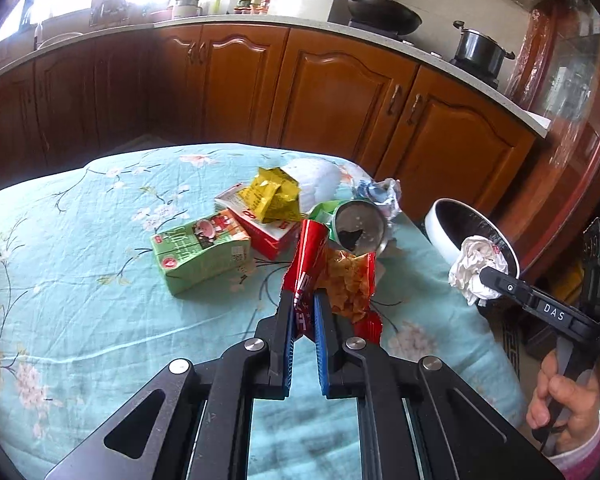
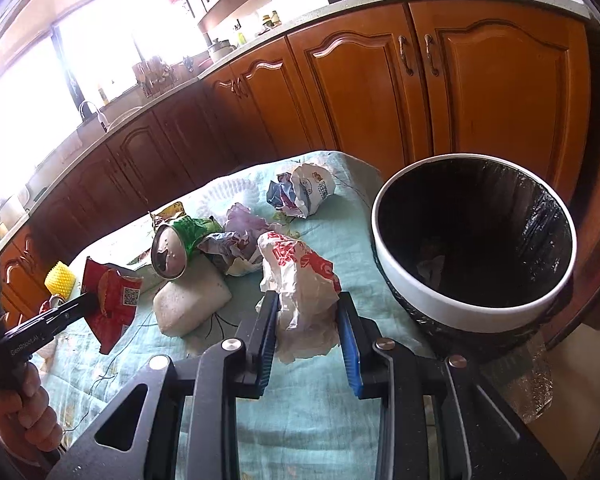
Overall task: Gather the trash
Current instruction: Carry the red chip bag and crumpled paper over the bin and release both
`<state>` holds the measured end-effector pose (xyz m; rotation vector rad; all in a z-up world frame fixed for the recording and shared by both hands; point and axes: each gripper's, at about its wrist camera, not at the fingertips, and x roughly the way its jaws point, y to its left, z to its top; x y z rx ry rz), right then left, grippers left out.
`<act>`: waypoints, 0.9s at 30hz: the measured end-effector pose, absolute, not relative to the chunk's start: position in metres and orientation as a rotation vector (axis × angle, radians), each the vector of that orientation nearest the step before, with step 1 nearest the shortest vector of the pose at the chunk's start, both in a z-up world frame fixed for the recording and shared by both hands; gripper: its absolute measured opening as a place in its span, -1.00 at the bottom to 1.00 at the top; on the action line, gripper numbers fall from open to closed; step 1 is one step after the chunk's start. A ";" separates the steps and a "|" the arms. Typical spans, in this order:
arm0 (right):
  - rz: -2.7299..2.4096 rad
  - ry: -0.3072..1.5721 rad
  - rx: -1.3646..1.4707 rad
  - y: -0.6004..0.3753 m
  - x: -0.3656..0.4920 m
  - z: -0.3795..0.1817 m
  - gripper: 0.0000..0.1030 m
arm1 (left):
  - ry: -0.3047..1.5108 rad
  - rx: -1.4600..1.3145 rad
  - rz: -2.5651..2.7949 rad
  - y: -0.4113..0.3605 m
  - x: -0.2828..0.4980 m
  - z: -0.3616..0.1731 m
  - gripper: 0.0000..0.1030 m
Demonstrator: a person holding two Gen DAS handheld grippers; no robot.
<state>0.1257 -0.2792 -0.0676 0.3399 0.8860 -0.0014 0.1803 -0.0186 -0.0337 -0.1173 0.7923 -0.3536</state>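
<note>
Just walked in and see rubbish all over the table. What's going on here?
A person is clearing trash using tongs in each hand. The left tongs grip a red snack wrapper; the right tongs hold a crumpled white plastic bag near the lined bin. A green carton, a can and other wrappers remain on the table.

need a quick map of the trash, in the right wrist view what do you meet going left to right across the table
left gripper holding the red snack wrapper → crushed green can → white plastic bag in the right gripper → white-rimmed trash bin
</note>
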 end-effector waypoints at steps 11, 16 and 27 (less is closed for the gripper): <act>-0.073 0.845 0.353 -0.316 0.093 -0.047 -0.43 | 0.800 -0.002 -0.470 -0.086 0.182 -0.026 -0.85; -0.123 0.824 0.367 -0.338 0.084 -0.041 -0.43 | 0.807 0.030 -0.506 -0.110 0.194 -0.026 -0.85; -0.187 0.797 0.385 -0.374 0.077 -0.034 -0.43 | 0.807 0.087 -0.565 -0.160 0.214 -0.026 -0.85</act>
